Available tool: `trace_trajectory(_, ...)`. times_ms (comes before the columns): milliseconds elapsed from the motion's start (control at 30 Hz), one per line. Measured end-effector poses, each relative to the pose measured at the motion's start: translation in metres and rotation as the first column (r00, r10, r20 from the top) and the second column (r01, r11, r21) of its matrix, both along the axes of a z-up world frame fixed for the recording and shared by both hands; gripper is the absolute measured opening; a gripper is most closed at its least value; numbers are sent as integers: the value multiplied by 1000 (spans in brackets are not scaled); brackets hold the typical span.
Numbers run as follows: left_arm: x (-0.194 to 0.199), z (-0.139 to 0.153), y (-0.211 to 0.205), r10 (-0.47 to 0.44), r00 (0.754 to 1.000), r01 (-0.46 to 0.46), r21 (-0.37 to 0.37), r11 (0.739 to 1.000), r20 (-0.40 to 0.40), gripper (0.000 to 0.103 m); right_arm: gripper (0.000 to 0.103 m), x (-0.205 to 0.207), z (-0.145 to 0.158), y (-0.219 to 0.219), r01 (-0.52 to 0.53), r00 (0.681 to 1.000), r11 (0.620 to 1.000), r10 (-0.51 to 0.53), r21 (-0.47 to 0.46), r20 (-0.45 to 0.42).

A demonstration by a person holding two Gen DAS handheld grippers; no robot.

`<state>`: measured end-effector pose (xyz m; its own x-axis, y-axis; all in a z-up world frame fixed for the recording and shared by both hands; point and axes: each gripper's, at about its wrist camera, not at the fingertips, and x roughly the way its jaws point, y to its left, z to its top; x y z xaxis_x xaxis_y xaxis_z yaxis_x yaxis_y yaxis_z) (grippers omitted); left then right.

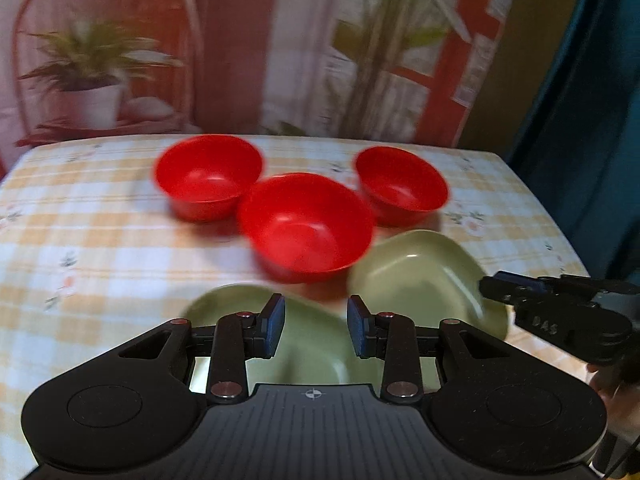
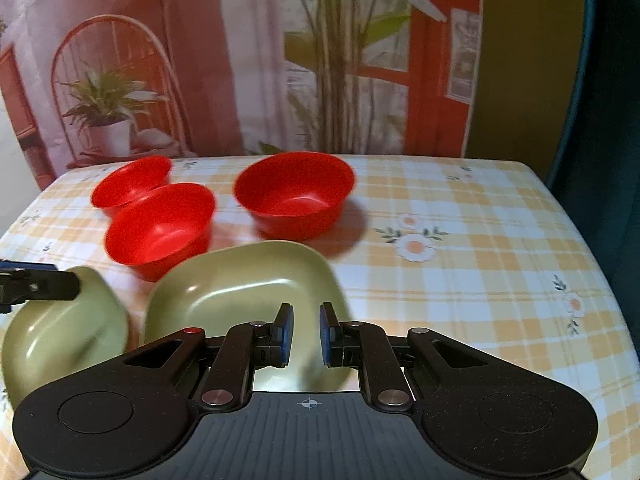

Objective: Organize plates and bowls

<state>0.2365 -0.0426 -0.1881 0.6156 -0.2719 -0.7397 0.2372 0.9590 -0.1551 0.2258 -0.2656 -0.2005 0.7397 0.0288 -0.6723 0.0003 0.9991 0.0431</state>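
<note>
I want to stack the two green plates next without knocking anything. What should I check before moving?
1. Right gripper closed on the right green plate: ok, jaws nearly shut at its near rim.
2. Left gripper clamped on the left green plate: cannot tell, rim contact is hidden.
3. Plates apart from each other: ok, cloth shows between them.
4. Nearest red bowl clear of the right green plate: not ok, it crowds the plate's far corner.
5. Free space on the table to the right: ok, only bare cloth there.
</note>
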Motion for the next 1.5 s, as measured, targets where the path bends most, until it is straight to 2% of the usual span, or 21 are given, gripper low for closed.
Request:
trace_trajectory(200, 21, -10, -21, -35, 998, 34, -7, 999, -50, 35, 14, 3, -7, -18, 21, 1000, 1000, -21, 20, -10)
trace_trajectory(567, 49, -29, -33, -35, 991, 38, 22, 999, -127, 29, 14, -8, -18, -31, 48, 999, 995, -45, 82, -29)
trace_trajectory(700, 51, -34, -36, -48, 989, 51, 15, 999, -141, 21, 14, -11, -20, -32, 52, 998, 993, -49, 102, -28)
trace_trajectory(800, 50, -34, -41, -55, 990, 61, 41, 997, -129, 20, 13, -11, -21, -32, 48, 998, 993, -44, 109, -33)
trace_trajectory(967, 47, -35, -41, -68, 989, 73, 33, 997, -128, 20, 13, -10, -23, -31, 55, 998, 991, -50, 121, -40)
trace_trajectory(1100, 43, -35, -43, -81, 990, 87, 48, 995, -116, 15, 11, -10, -23, -29, 56, 998, 992, -52, 114, -38)
trace_trajectory(1267, 33, -35, -44, -102, 987, 106, 26, 994, -125, 14, 9, -16, -17, -37, 76, 997, 990, -74, 122, -25)
trace_trajectory(1500, 18, -20, -48, -121, 989, 123, 21, 992, -79, 14, 9, -27, -4, -39, 96, 995, 989, -96, 113, -5)
